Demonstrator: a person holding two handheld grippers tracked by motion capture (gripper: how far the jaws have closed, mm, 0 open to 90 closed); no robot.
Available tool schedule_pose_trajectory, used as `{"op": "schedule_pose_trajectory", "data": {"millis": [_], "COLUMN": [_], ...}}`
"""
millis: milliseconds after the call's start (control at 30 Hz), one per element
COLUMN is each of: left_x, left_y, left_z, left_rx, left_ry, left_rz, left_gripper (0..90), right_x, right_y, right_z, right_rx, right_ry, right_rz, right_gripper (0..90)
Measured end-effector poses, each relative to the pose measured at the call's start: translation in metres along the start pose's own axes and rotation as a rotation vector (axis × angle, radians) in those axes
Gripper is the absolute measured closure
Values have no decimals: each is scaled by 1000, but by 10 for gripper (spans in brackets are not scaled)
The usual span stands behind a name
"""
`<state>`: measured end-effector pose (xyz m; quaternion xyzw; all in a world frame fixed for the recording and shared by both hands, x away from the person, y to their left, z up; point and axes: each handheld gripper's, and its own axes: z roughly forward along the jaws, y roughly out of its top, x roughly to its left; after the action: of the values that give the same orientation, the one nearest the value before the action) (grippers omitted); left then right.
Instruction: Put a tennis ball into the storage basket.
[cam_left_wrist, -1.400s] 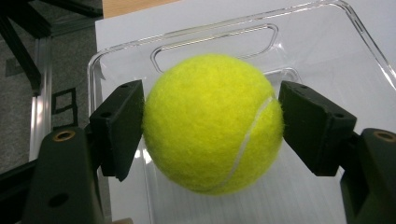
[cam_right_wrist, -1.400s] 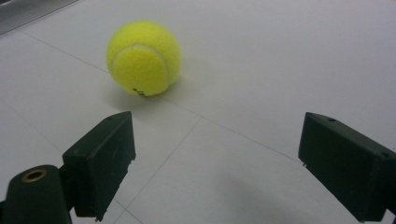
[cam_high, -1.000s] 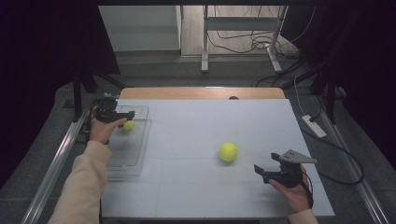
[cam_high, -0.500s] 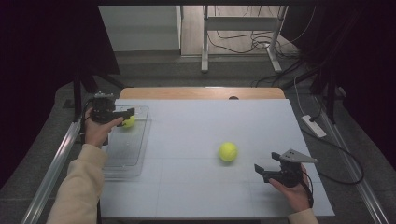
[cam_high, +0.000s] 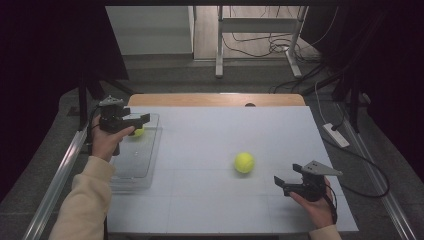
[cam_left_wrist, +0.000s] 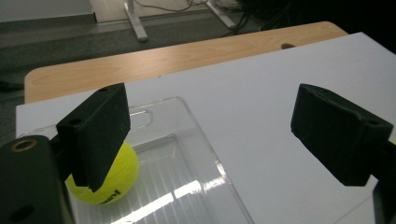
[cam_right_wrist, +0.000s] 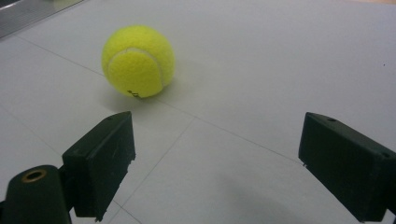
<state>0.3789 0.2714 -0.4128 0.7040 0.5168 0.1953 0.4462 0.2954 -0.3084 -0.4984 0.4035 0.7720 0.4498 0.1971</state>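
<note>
One ball (cam_high: 138, 132) already lies in the tray (cam_high: 134, 170) below the spread, empty left gripper (cam_high: 142, 120); another ball (cam_high: 244, 162) waits just ahead of the spread right gripper (cam_high: 281, 184).

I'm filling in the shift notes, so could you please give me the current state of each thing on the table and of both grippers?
Left gripper: open, empty, raised over the tray.
Right gripper: open, empty, near the table, pointing toward the loose ball.
Clear tray: upright on the table's left side, one ball inside.
Ball in tray: resting at the far end, free of the jaws.
Loose ball: lying on the white table, untouched.
</note>
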Motion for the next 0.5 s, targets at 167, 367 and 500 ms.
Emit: {"op": "schedule_pose_trajectory", "data": {"millis": [167, 367, 500], "left_x": [-8, -21, -27], "left_y": [1, 4, 4], "left_z": [-3, -6, -5], "left_rx": [-16, -35, -34], "left_ry": [-19, -52, -61], "left_rz": [16, 37, 49], "left_gripper": [130, 130, 129], "right_x": [-1, -1, -2], "right_y": [-1, -1, -1], "right_z": [0, 0, 2], "right_rx": [4, 1, 2], "right_ry": [4, 9, 13], "right_rz": [0, -6, -4], "right_gripper": [110, 110, 110]}}
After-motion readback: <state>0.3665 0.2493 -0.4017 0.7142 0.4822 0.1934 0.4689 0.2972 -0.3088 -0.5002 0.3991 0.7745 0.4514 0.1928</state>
